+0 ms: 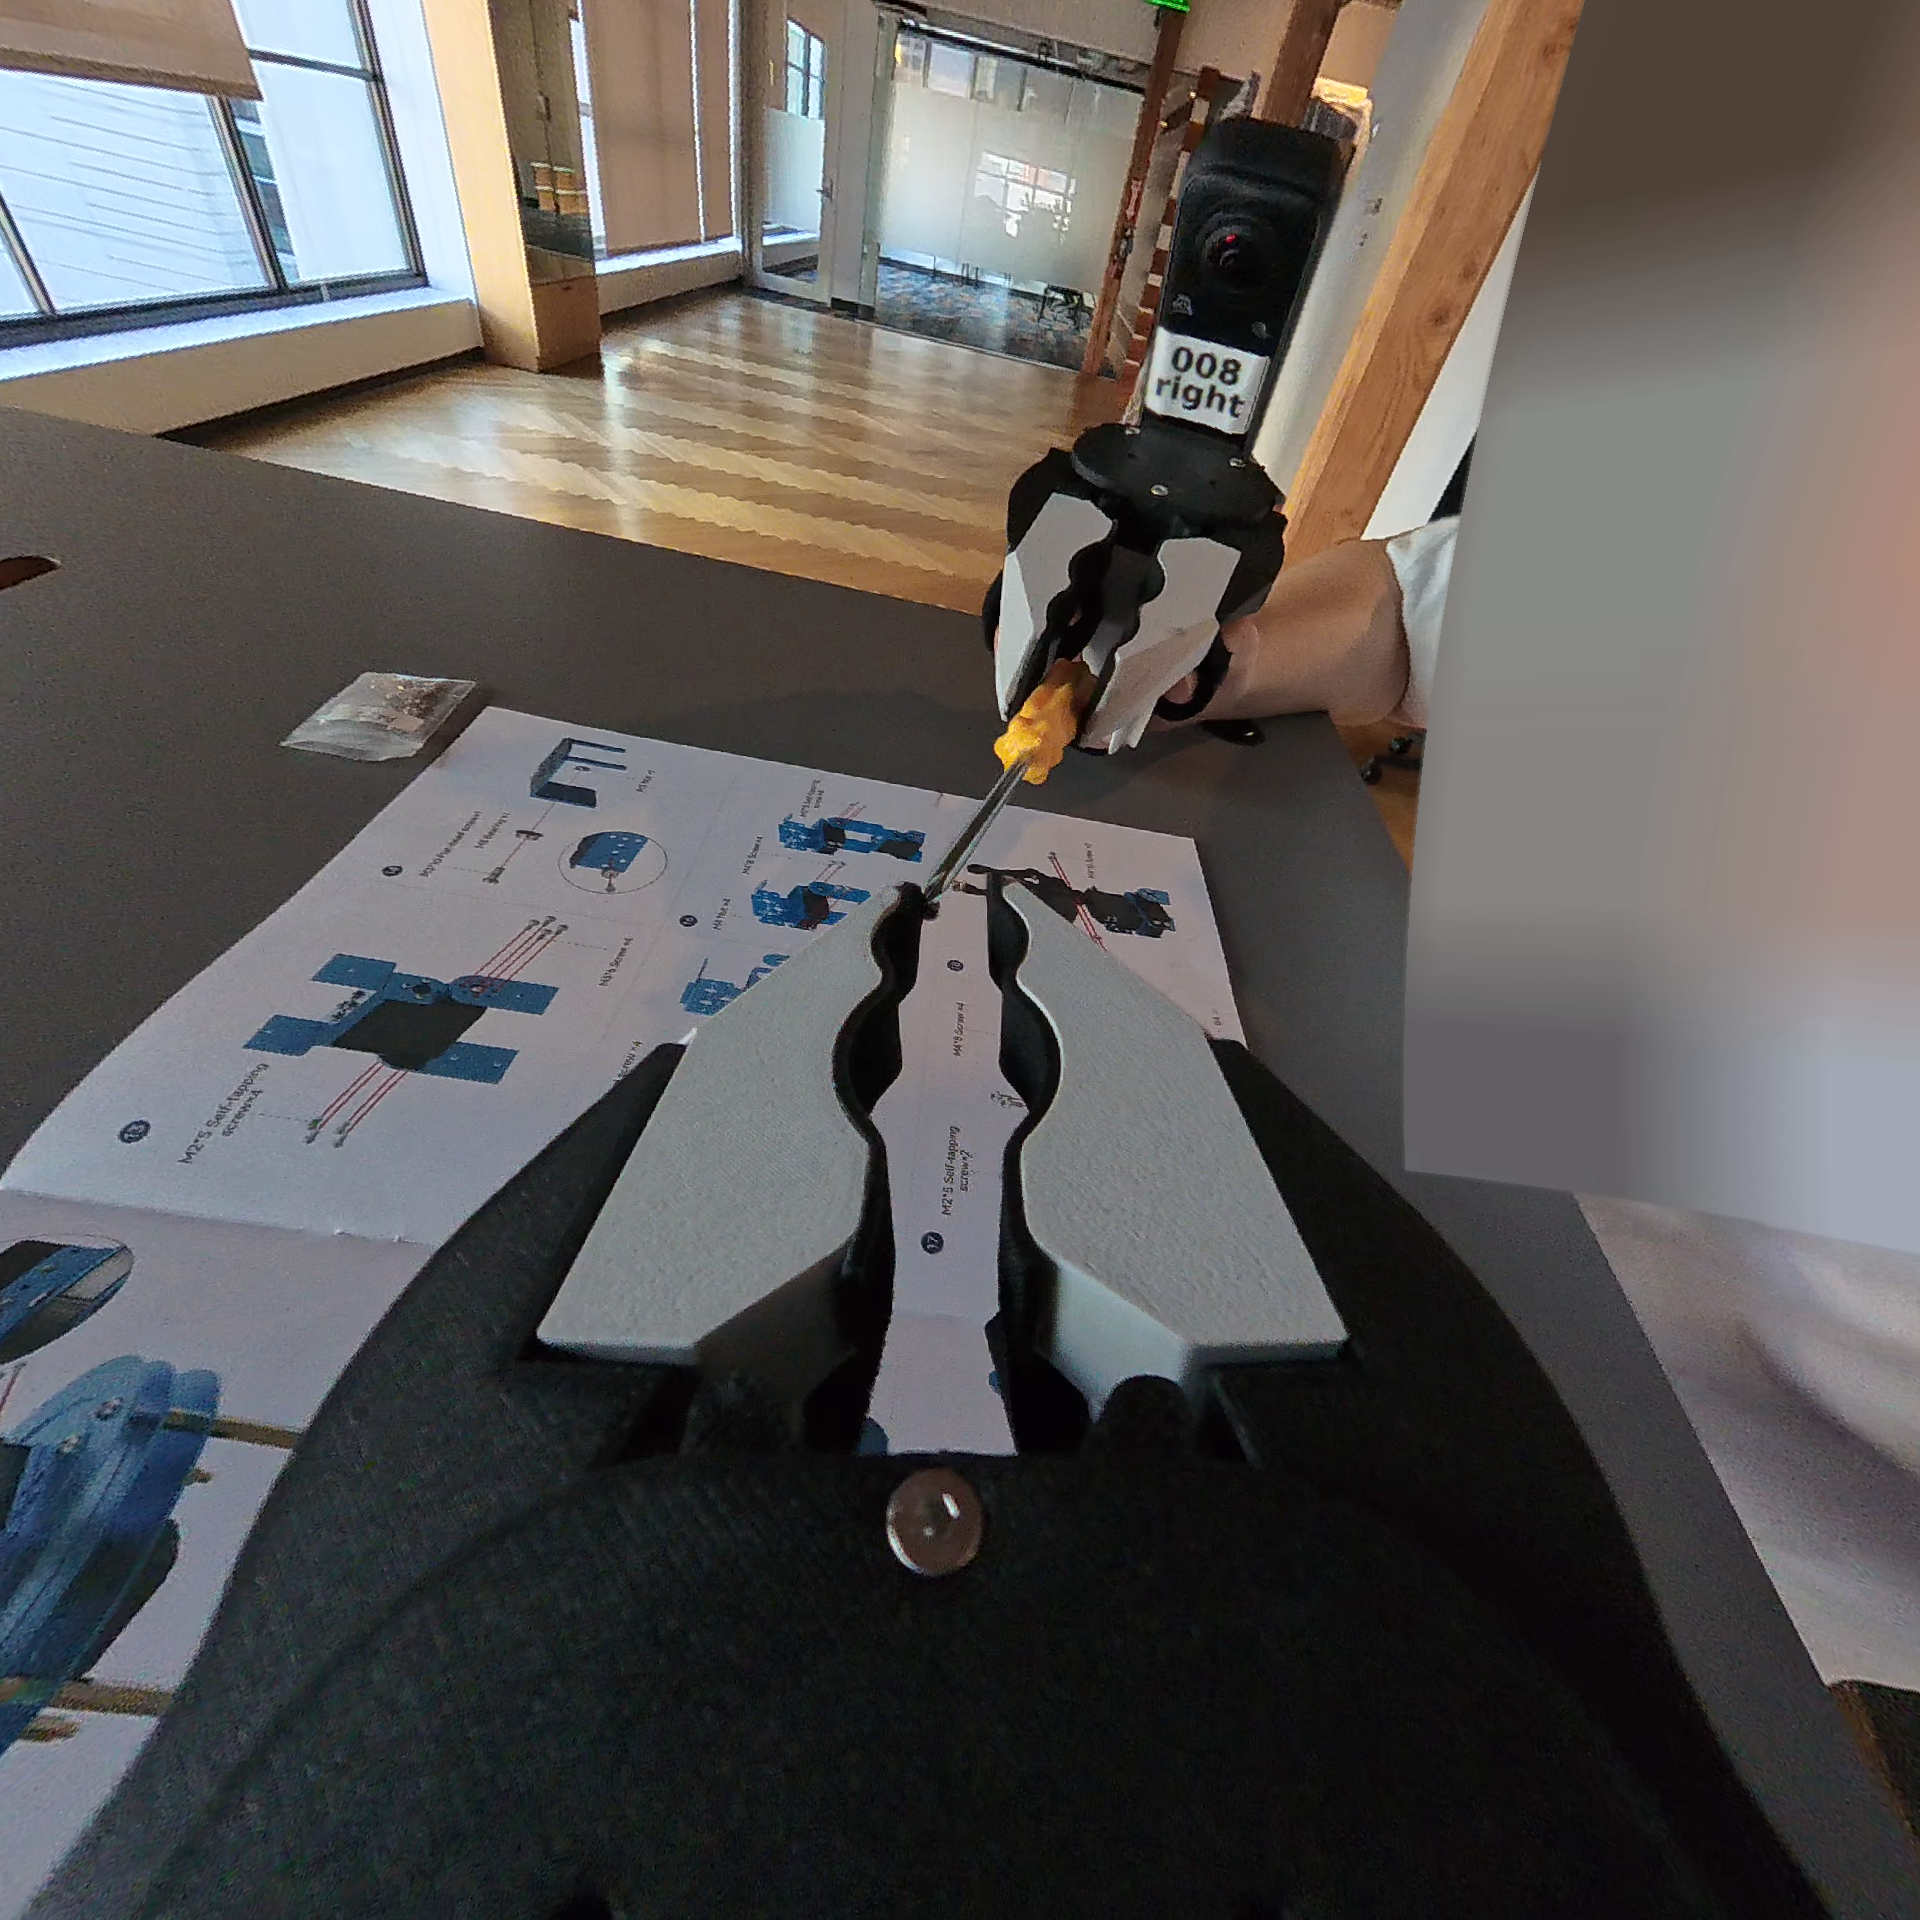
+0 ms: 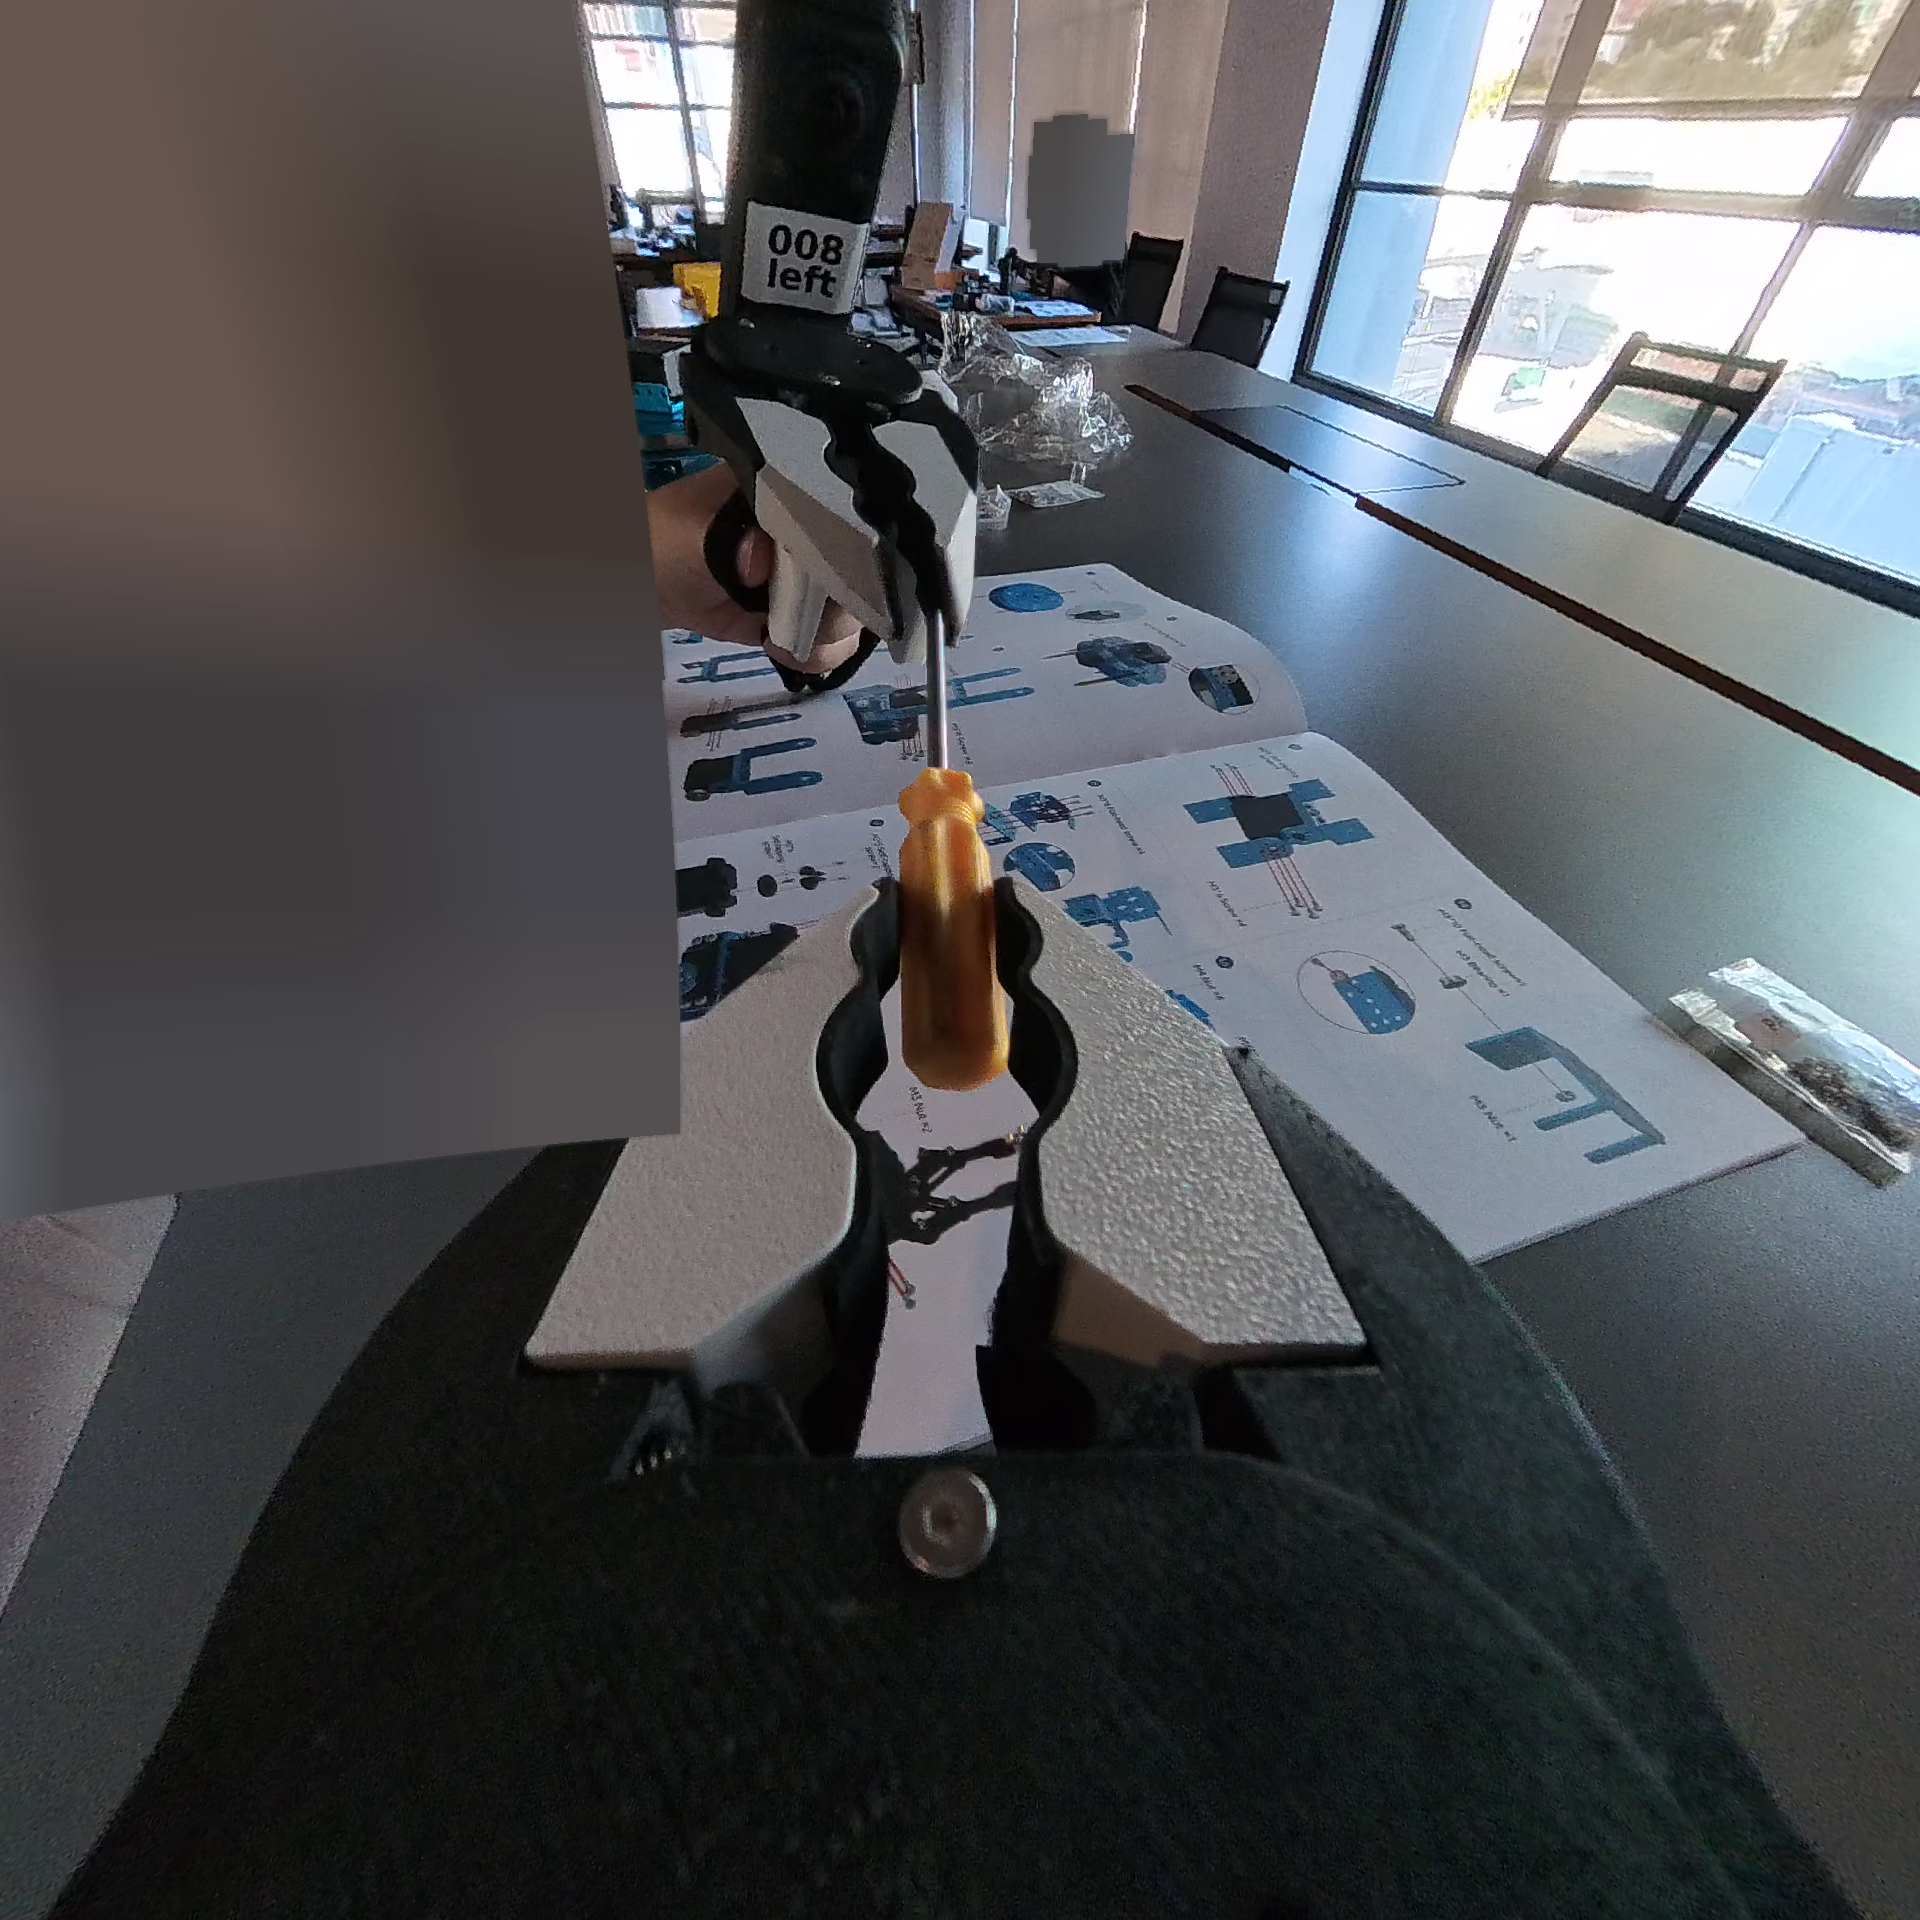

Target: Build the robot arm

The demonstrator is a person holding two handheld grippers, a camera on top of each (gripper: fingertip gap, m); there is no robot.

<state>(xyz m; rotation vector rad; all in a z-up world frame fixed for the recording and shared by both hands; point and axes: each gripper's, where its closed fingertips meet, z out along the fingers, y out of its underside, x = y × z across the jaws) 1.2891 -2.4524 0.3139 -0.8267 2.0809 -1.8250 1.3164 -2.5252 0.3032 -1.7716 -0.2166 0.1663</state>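
Observation:
My right gripper is shut on the orange handle of a screwdriver, which points away from it over an open instruction booklet. In the left wrist view the right gripper faces me with the screwdriver slanting down. Its metal tip meets the tip of one finger of my left gripper. The left jaws stand a narrow gap apart, with the booklet showing through and nothing seen between them. The left gripper also shows in the right wrist view.
A dark table carries the booklet. A small clear bag of screws lies beside its far corner, also in the right wrist view. Crumpled plastic wrap and chairs stand farther off. A person's hand holds the right gripper. The tips of one gripper are about 9 centimetres away from the tips of the other.

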